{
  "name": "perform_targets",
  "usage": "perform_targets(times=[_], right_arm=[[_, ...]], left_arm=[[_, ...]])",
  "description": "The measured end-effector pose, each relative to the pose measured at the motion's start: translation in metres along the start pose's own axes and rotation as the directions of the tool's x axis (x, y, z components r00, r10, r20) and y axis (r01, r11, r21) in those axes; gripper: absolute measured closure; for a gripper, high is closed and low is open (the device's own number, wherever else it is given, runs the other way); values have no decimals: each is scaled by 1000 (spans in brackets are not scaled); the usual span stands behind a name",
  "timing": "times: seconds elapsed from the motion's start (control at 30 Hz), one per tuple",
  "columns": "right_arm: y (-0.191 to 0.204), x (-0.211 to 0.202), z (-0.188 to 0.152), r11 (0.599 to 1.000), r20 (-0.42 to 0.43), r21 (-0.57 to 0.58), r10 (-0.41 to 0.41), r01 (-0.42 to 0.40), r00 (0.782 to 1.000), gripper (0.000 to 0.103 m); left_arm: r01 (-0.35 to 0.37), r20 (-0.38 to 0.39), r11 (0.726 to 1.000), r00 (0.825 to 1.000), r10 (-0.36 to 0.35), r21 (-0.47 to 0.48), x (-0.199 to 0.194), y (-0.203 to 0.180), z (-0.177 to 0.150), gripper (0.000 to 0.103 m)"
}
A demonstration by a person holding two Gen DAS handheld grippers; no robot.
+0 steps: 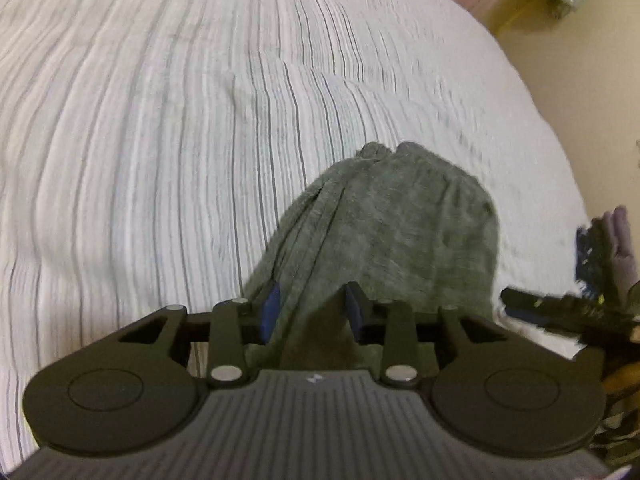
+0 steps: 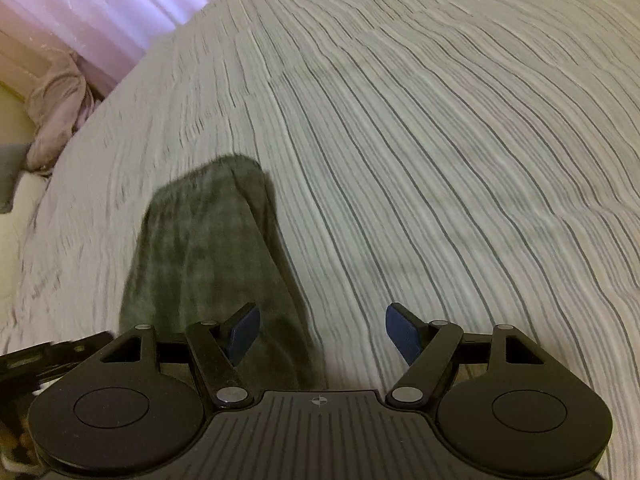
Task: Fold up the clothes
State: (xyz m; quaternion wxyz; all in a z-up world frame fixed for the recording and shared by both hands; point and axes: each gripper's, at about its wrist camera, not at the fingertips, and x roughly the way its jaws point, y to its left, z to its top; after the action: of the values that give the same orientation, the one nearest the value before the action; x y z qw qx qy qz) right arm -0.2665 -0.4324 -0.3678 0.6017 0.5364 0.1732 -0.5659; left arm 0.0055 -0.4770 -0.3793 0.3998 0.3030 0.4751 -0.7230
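A dark grey-green garment (image 1: 400, 224) lies in a long bundle on the striped bedsheet (image 1: 160, 140). Its near end runs between the blue pads (image 1: 271, 308) of my left gripper (image 1: 314, 308), whose jaws stand partly apart, and the cloth hangs loose there, not pinched. In the right wrist view the same garment (image 2: 200, 252) stretches away at the left. My right gripper (image 2: 322, 334) is open wide just right of it; its left pad (image 2: 244, 332) hovers over the cloth's edge, with only sheet between the fingers. The right gripper (image 1: 560, 306) also shows blurred at the left view's right edge.
The striped sheet (image 2: 440, 160) spreads far ahead and to the right. The bed's edge runs along the left in the right wrist view, with a pale crumpled cloth (image 2: 56, 112) and curtains (image 2: 120, 12) beyond. The left gripper's body (image 2: 52, 354) shows at lower left.
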Motion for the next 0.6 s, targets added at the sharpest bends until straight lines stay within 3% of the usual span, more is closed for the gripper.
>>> perform_targets(times=[0.03, 0.07, 0.3, 0.43, 0.5, 0.6], right_arm=[[2, 2, 3, 1000, 6, -1, 3, -3, 1000, 29], [3, 5, 6, 1000, 13, 0, 6, -6, 1000, 29], [5, 26, 17, 1000, 19, 15, 2, -2, 1000, 29], [17, 36, 21, 999, 23, -34, -5, 6, 1000, 29], [23, 38, 21, 998, 32, -65, -11, 13, 999, 29], [27, 41, 18, 995, 37, -95, -22, 25, 999, 29]], left_arm=[[0, -9, 1000, 1000, 0, 13, 4, -1, 1, 93], [7, -10, 1000, 1000, -7, 23, 2, 1, 1, 102], [-9, 127, 995, 992, -3, 95, -44, -6, -8, 102], [-8, 167, 991, 986, -14, 133, -53, -6, -13, 102], [38, 157, 987, 986, -63, 156, -60, -13, -15, 101], [21, 128, 988, 991, -41, 154, -54, -15, -13, 97]])
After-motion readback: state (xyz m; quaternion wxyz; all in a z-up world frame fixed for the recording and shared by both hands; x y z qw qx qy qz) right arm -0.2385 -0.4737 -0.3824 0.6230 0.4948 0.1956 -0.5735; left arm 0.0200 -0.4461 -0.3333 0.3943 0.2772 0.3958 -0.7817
